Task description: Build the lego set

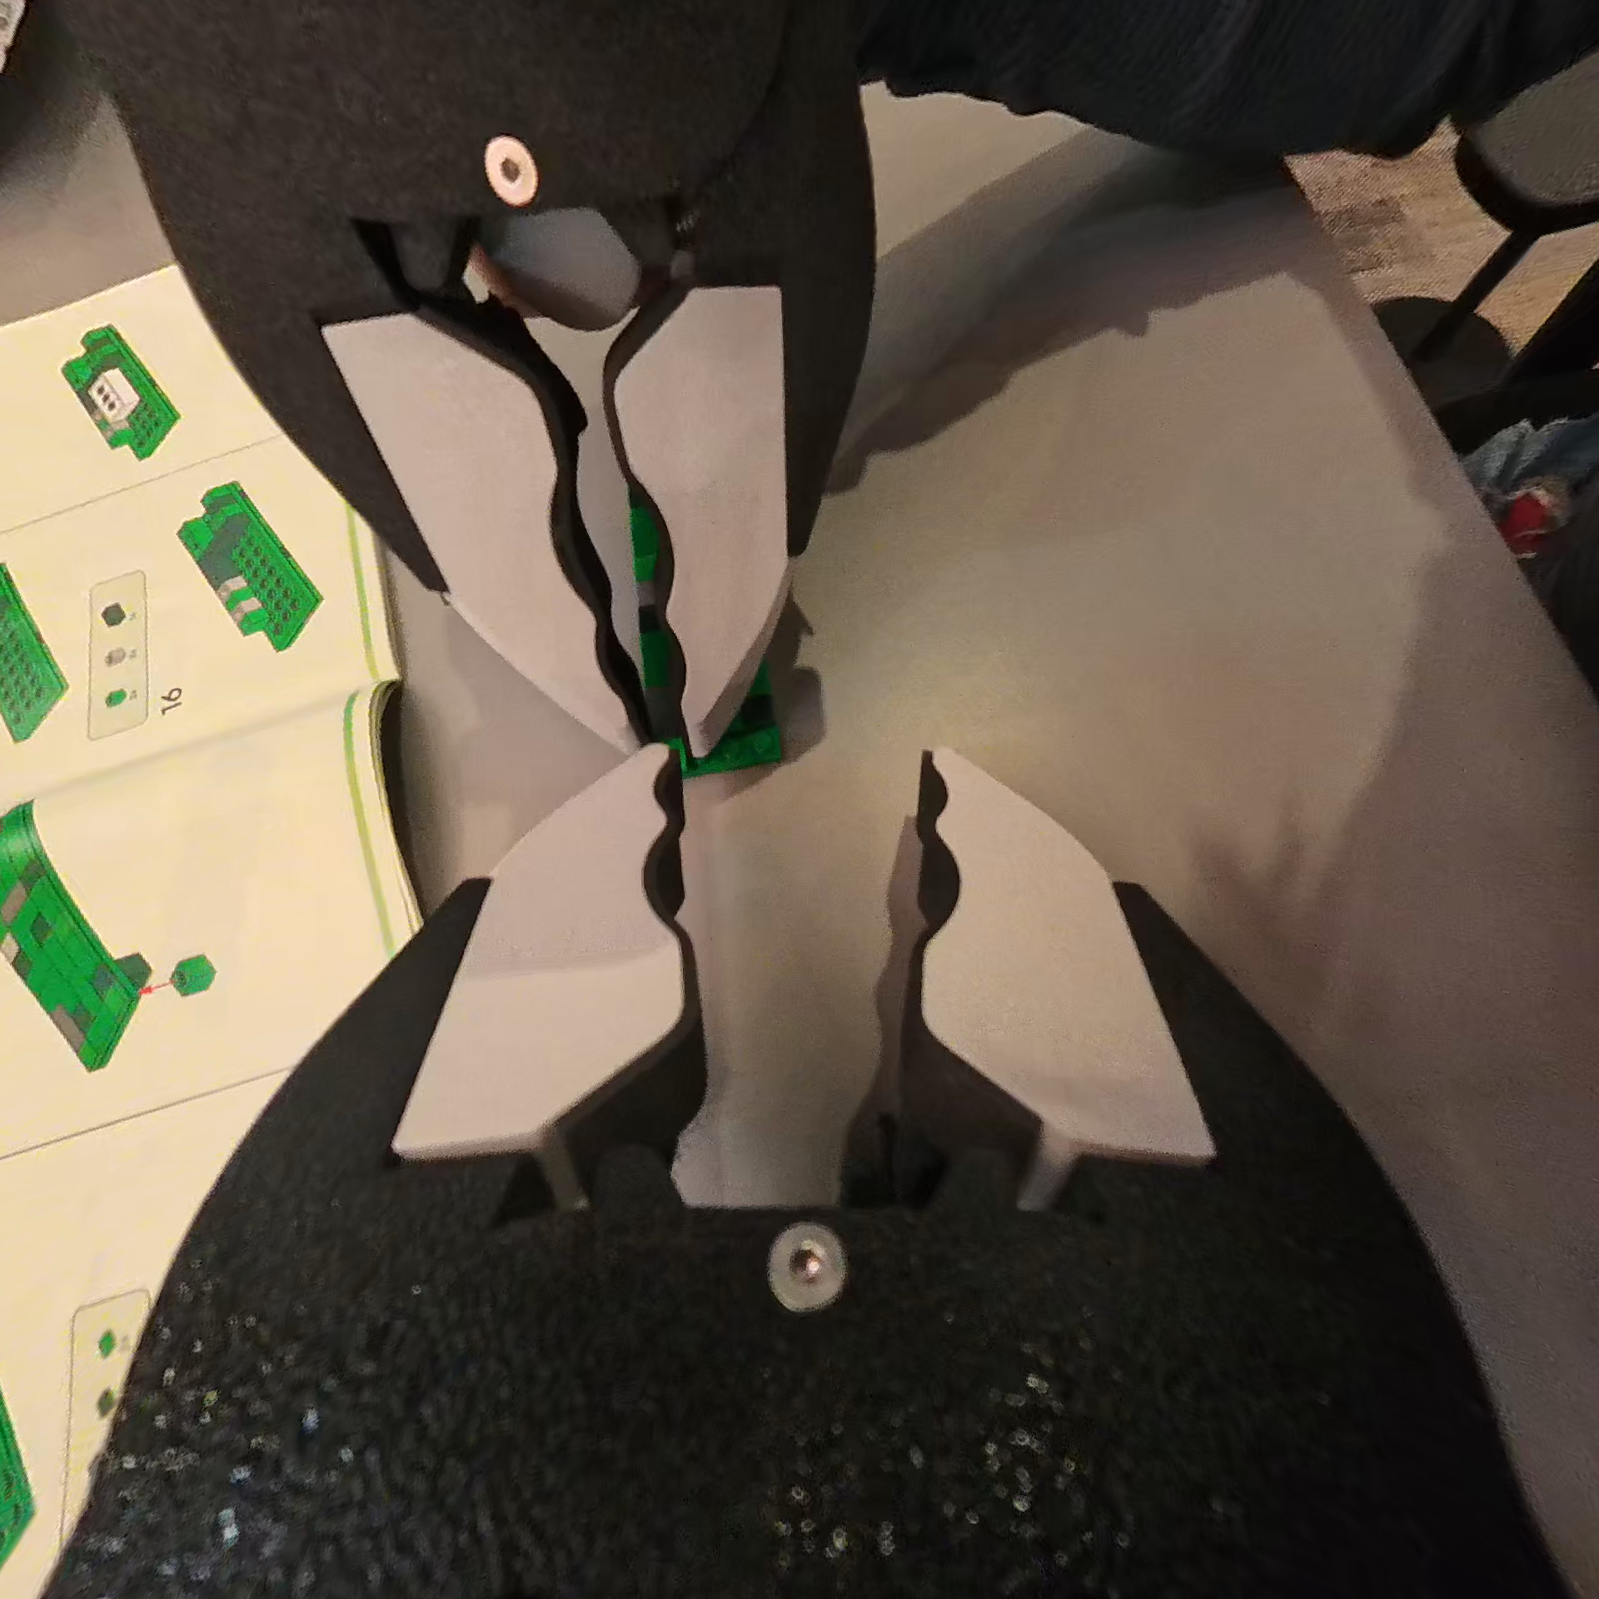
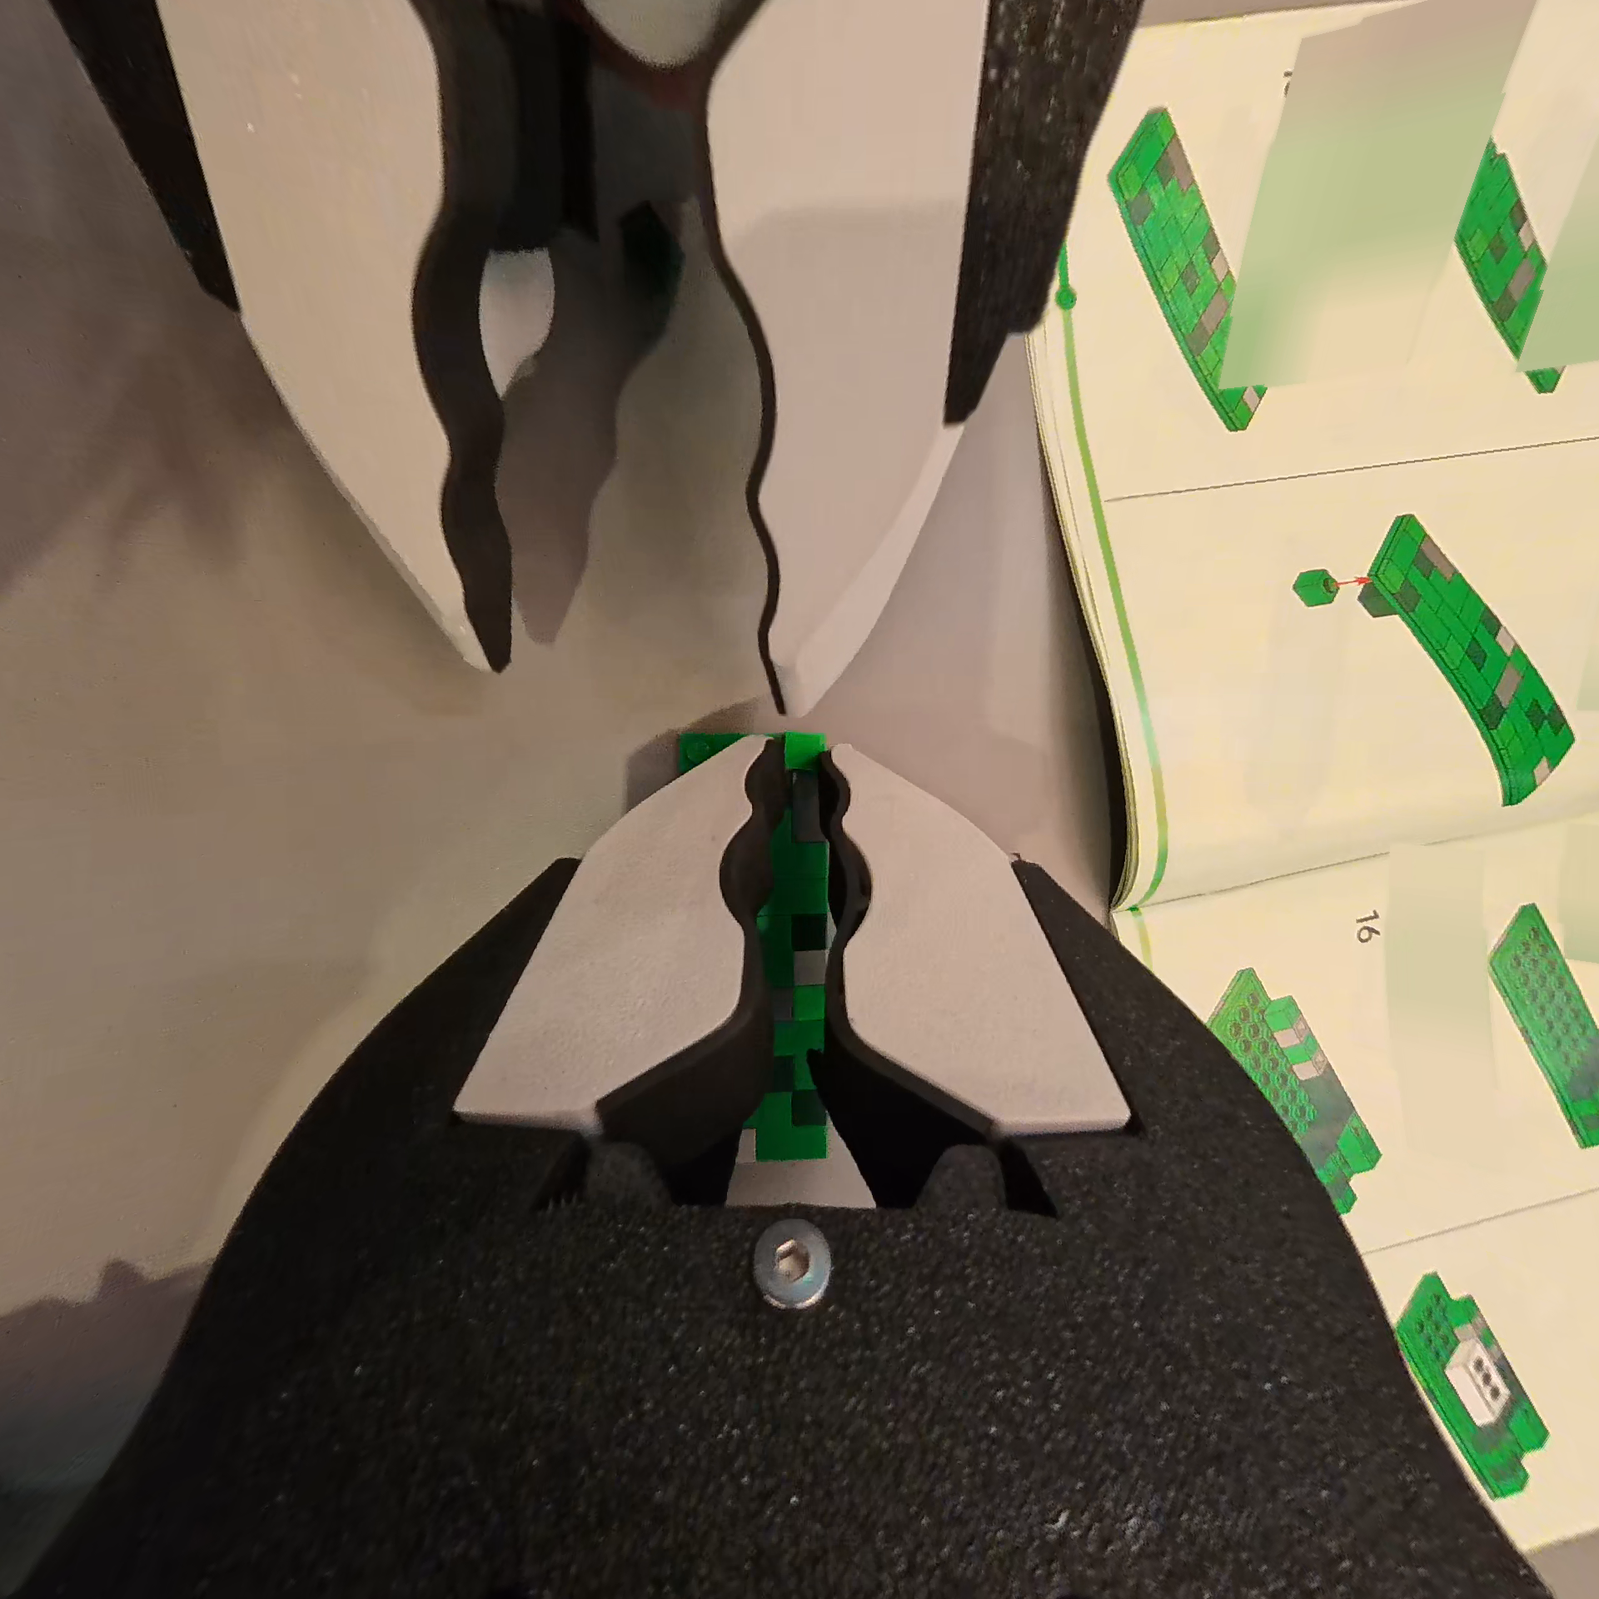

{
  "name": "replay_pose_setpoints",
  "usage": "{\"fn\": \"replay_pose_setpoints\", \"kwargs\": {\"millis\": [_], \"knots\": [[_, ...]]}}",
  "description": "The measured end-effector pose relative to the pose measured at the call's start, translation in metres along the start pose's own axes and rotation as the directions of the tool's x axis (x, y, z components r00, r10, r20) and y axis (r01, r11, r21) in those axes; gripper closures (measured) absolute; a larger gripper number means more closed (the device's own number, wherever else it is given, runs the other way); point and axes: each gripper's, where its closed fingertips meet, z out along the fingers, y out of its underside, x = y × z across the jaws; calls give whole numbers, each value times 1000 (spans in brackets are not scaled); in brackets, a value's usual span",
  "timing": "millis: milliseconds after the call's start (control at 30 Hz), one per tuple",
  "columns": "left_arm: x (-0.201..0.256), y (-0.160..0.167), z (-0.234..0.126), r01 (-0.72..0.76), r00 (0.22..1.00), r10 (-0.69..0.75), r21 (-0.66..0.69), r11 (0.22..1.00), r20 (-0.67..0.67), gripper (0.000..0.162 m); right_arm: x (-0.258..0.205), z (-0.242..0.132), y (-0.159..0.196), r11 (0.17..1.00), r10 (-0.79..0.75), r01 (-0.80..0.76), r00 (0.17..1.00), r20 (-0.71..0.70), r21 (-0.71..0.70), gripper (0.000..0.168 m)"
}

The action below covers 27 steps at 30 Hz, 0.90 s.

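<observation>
My right gripper [image 2: 800, 748] is shut on a long, narrow Lego assembly [image 2: 792, 995] of green, dark and grey tiles, held edge-up between its fingers over the grey table [image 2: 260, 779]. A green studded end sticks out past the fingertips. In the left wrist view the right gripper [image 1: 666, 735] comes in from the top, with the assembly's green end [image 1: 735, 753] showing by its tips. My left gripper [image 1: 796, 761] is open and empty, tip to tip with the right one, its left fingertip almost touching the assembly. It also shows in the right wrist view [image 2: 636, 683].
An open instruction booklet [image 1: 173, 606] with pictures of green builds lies on the table beside the grippers; it is on the right in the right wrist view [image 2: 1341, 692]. A dark sleeve [image 1: 1211, 69] is at the far side. The table edge [image 1: 1428, 389], floor and chair legs are at the upper right. My two grippers' fingertips are within a few centimetres of each other.
</observation>
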Motion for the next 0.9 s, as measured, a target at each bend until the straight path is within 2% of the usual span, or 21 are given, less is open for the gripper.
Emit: {"fn": "replay_pose_setpoints", "kwargs": {"millis": [600,767,900], "knots": [[-4,7,14,51,998,-54,-70,996,-39,111,2,-1,0,1000,2,-2,1000,-8,21,160],[-3,7,14,60,997,-63,-66,996,-42,111,4,-14,1,992,82,-80,996,-20,97,135],[-5,3,11,67,997,-68,-41,997,-32,110,-1,-24,22,980,156,-150,987,-39,133,125]]}}
